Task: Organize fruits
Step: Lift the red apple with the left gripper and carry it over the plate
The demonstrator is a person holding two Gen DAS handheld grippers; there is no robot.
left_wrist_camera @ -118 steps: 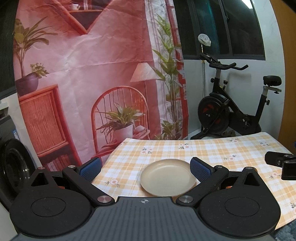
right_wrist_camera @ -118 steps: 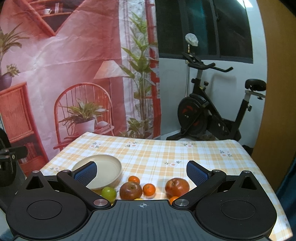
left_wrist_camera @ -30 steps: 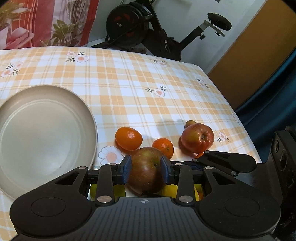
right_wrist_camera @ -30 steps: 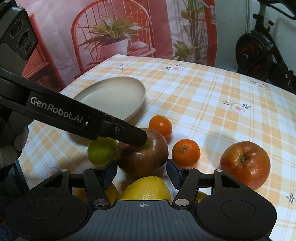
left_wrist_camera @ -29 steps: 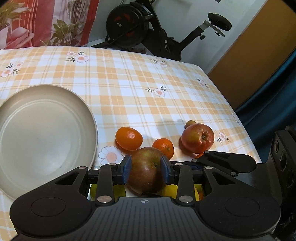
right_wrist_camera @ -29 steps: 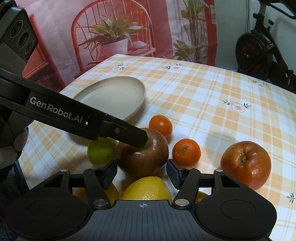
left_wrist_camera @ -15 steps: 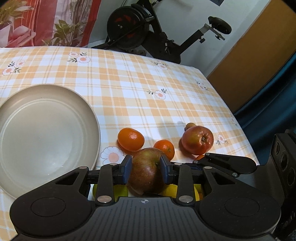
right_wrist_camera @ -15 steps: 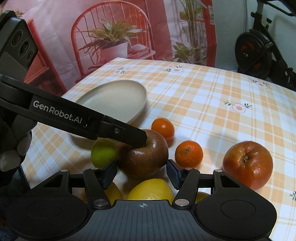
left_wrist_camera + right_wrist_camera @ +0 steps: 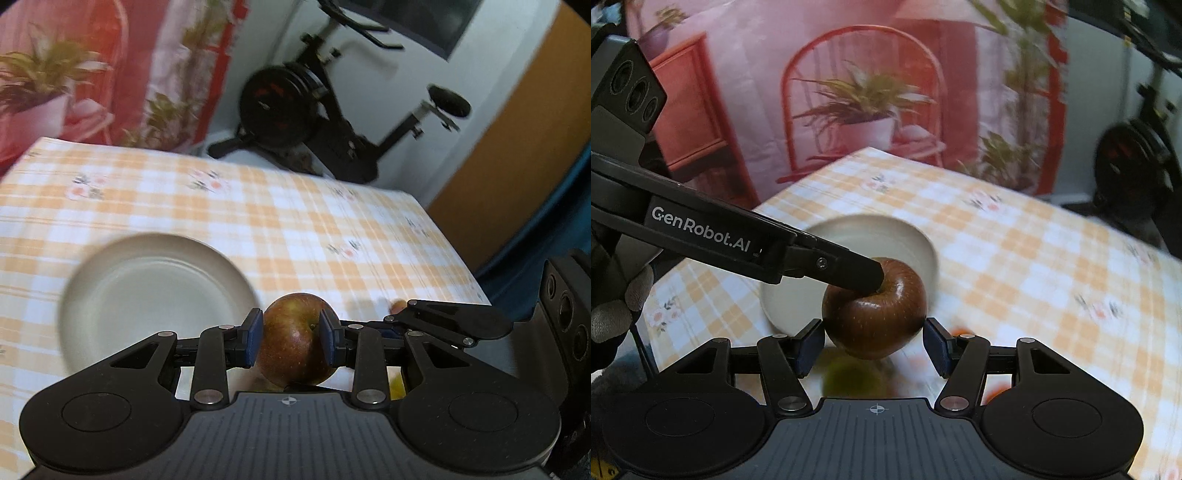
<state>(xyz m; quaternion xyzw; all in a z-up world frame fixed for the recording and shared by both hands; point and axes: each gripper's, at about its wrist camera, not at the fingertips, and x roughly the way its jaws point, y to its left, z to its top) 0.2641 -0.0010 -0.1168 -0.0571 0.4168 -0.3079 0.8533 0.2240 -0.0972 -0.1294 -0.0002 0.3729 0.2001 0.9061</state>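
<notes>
Item 1. Dark red-brown round apple [image 9: 293, 341], speckled skin, stem hollow facing up and to the right in the left wrist view. Held off the worktop, at the 6 o'clock centre of both views.

Item 2. Left gripper [image 9: 291, 340], black with blue pads. Jaws clenched on the apple, one pad on each flank. In the right wrist view its upper finger [image 9: 827, 267] comes in from 9 o'clock, bears white lettering and ends in the apple's stem hollow.

Item 3. Right gripper [image 9: 873, 347], black, blue pads. The apple [image 9: 875, 310] sits between its jaws; the pads stand just beside the fruit's lower flanks, and contact cannot be told. Its body [image 9: 454, 325] shows at 3 o'clock in the left wrist view.

Item 4. Round cream-beige shallow plate [image 9: 110, 280], resting on the worktop at 9 o'clock of the apple in the left wrist view; at 12 o'clock behind the apple in the right wrist view [image 9: 849, 229].

Item 5. Worktop under an orange-and-white checked cloth with small flower prints [image 9: 295, 221].

Item 6. Blurred fruit below the apple: a green one [image 9: 849, 376] at 6 o'clock, orange patches [image 9: 960, 330] at 4 o'clock; kinds cannot be told.

Item 7. Gloved hand [image 9: 617, 310], grey fingertips, at 9 o'clock edge of the right wrist view.

Item 8. Black exercise bike [image 9: 332, 122] at 12 o'clock beyond the worktop; red printed backdrop with chair and plants [image 9: 857, 99].
</notes>
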